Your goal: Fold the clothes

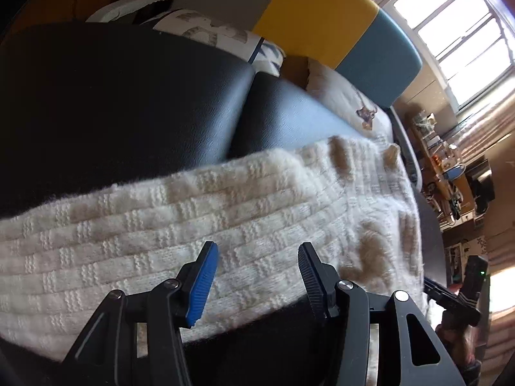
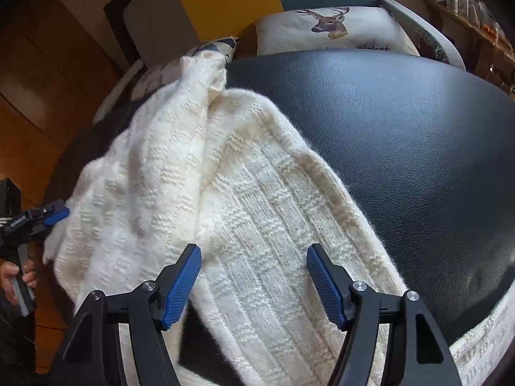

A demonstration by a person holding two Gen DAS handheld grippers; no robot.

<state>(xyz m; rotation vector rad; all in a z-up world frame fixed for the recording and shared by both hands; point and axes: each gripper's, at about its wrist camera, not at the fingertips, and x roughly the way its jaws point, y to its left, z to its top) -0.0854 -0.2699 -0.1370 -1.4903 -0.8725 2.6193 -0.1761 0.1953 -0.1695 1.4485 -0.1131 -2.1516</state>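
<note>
Although both grippers hang over the cream knitted sweater (image 2: 244, 199), neither has hold of it: the left gripper (image 1: 256, 276) has its fingers apart with only knit showing beneath the gap, and the right gripper (image 2: 254, 284) likewise stands open above a long strip of the fabric, nothing pressed between its pads.

The sweater lies spread on a black leather sofa seat (image 2: 402, 148), not on a table. In the right wrist view a narrow band of knit, probably a sleeve or a side panel, runs from under the right gripper up and away to the left, where it meets a rumpled heap near the cushions. Its long axis lies roughly along the line the right gripper points, so the fingers straddle the strip across its width. The far edge of this band borders bare leather on the right.

From the left wrist view the sweater lies crosswise, a wide band running left to right just ahead of the fingers, with the seat's seam (image 1: 241, 119) beyond it. A deer-print cushion (image 2: 331, 29) rests at the back.

The right hand seems nearer to a free edge, so a pinch there looks the likelier start of a fold; the left would need to reach forward to the far edge.
</note>
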